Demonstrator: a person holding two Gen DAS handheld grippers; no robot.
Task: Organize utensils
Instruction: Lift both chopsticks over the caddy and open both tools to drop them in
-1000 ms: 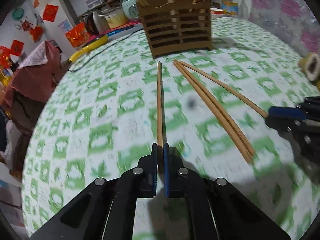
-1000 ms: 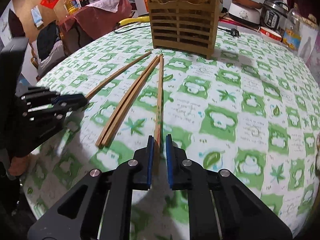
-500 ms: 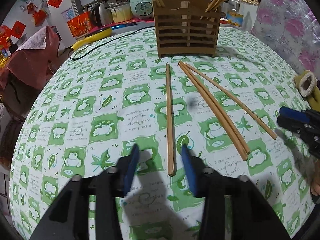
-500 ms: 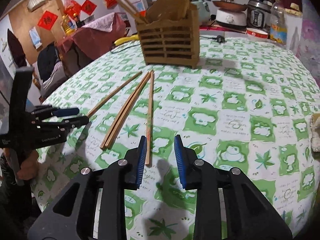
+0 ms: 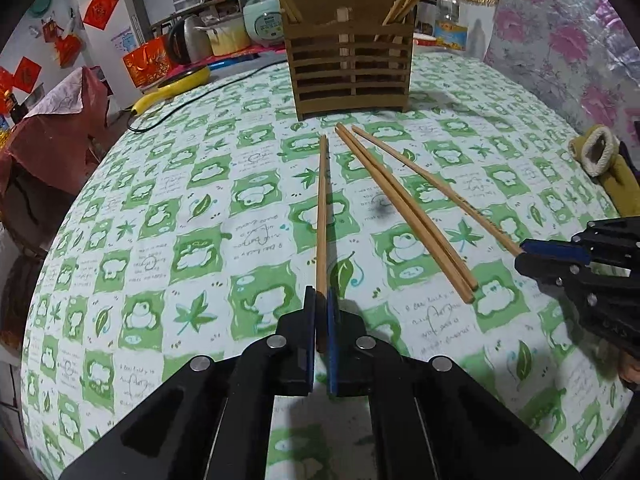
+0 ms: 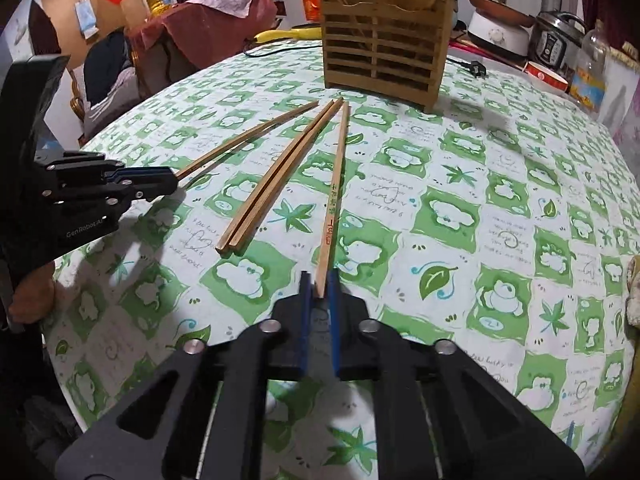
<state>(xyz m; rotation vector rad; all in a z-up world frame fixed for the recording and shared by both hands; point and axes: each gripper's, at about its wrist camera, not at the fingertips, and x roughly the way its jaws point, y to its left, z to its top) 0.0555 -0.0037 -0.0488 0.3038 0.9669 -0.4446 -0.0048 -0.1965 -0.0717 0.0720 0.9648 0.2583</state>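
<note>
With both tools lowered to the green-patterned tablecloth [image 5: 168, 240], I have each one clamped on the near end of a separate chopstick. My left gripper [image 5: 321, 300] pinches the left chopstick [image 5: 322, 208], whose long axis runs almost straight ahead from the pads toward the slatted wooden holder [image 5: 352, 72]. My right gripper [image 6: 319, 286] pinches the printed chopstick [image 6: 335, 192], which likewise points away from the tool toward the same holder [image 6: 384, 56], standing upright at the far side of the table. Between the two held sticks lies a loose pair [image 5: 404, 216], touching side by side and angled toward the holder, with neither tool on it. Several chopsticks already stand in the holder's compartments. Each held stick is gripped at one end only, so I judge its far tip will sag or swing once lifted. The holder lies directly ahead of both tools, roughly equally near to each; the coming move turns on tipping each stick upright over an opening.
</note>
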